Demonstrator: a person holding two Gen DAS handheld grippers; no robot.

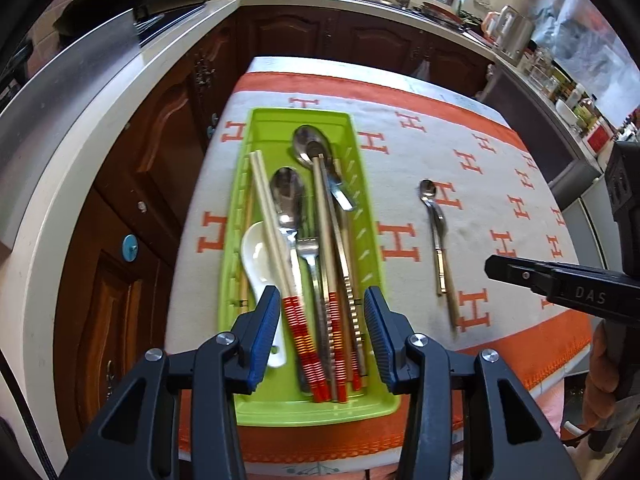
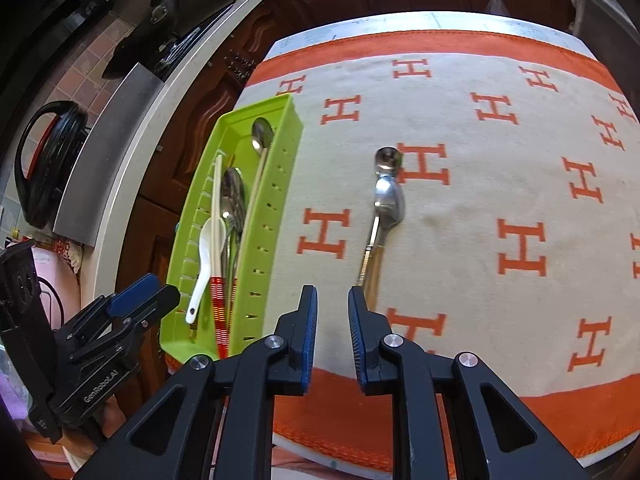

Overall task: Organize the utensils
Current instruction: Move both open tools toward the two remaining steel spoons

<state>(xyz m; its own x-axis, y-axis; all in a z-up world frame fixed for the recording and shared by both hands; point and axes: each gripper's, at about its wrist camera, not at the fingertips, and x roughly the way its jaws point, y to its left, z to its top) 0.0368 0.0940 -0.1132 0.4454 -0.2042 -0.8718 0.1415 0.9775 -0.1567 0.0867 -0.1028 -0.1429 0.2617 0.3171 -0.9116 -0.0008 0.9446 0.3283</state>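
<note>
Both tools hang empty over the table: the left tool (image 1: 320, 336) gapes above the green tray (image 1: 362, 410). The right tool (image 2: 332, 332), narrowly parted, nears two spoons (image 2: 386, 200) on the cloth (image 2: 500, 184).

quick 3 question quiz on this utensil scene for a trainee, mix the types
1. True or false: the white ceramic spoon lies inside the green tray.
2. How many spoons remain out on the cloth? A) none B) two C) five
3. Fill in: the right claw has nothing between its ____.

Key
1. True
2. B, two, overlapping each other
3. Fingers; the left claw, above the tray, also holds nothing.
</note>
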